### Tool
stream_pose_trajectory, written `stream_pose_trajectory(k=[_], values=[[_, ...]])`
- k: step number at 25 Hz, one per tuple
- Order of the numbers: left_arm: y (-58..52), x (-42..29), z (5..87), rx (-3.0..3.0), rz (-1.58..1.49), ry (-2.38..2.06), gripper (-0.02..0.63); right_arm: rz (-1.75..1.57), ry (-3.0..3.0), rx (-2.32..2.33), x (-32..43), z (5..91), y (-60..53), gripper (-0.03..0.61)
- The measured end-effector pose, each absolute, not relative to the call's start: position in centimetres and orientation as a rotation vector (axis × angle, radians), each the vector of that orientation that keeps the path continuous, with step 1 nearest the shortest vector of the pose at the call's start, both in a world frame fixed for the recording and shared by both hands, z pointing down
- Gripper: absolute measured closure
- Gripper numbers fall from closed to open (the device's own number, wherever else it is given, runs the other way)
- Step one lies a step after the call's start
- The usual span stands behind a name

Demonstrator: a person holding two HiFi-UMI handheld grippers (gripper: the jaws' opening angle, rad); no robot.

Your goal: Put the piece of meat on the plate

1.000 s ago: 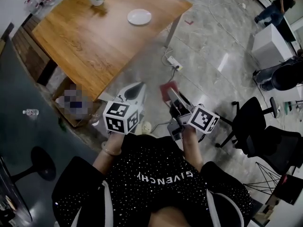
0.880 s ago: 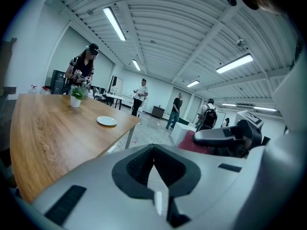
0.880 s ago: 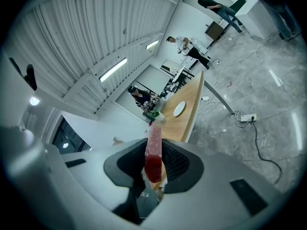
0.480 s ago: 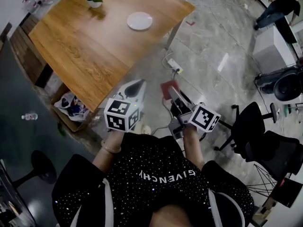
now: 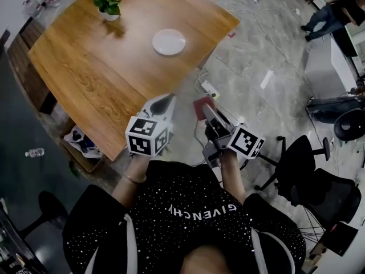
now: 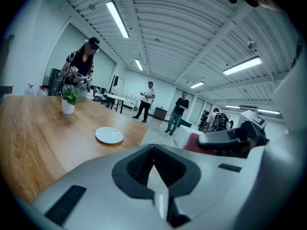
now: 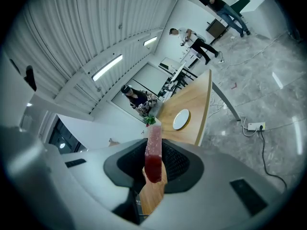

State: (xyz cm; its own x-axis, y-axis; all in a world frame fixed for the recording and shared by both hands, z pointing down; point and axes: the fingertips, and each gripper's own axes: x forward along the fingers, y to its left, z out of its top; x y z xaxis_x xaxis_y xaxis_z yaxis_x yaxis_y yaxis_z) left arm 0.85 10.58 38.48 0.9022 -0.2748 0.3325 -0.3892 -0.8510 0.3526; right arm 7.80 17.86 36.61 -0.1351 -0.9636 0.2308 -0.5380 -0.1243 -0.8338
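Note:
The white plate (image 5: 169,41) lies on the wooden table (image 5: 91,67), far ahead of both grippers; it also shows as the plate (image 6: 109,135) and the plate (image 7: 181,119). My right gripper (image 5: 206,112) is shut on the red piece of meat (image 5: 202,106), held over the floor just off the table's near corner. In the right gripper view the meat (image 7: 154,150) stands upright between the dark pads of the right gripper (image 7: 154,163). My left gripper (image 5: 166,100) hovers beside the table's edge, jaws together with nothing in them, as the left gripper (image 6: 154,171) confirms.
A potted plant (image 5: 107,4) stands on the table's far side. A power strip (image 5: 209,88) with cables lies on the stone floor. Office chairs (image 5: 299,158) are at the right, a box (image 5: 82,143) under the table's near edge. People stand across the room.
Both grippers have been carried forward towards the table; the table and plate now sit nearer and lower in the head view. The right gripper still holds the meat.

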Motion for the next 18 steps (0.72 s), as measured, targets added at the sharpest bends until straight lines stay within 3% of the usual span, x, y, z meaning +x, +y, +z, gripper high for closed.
stream_pose_trajectory(k=[18], values=[[-0.1,4.9,38.1,2.645,0.356,-0.431,0.606,-1.167,1.664,-1.723,11.5,36.3,7.6,0.483]])
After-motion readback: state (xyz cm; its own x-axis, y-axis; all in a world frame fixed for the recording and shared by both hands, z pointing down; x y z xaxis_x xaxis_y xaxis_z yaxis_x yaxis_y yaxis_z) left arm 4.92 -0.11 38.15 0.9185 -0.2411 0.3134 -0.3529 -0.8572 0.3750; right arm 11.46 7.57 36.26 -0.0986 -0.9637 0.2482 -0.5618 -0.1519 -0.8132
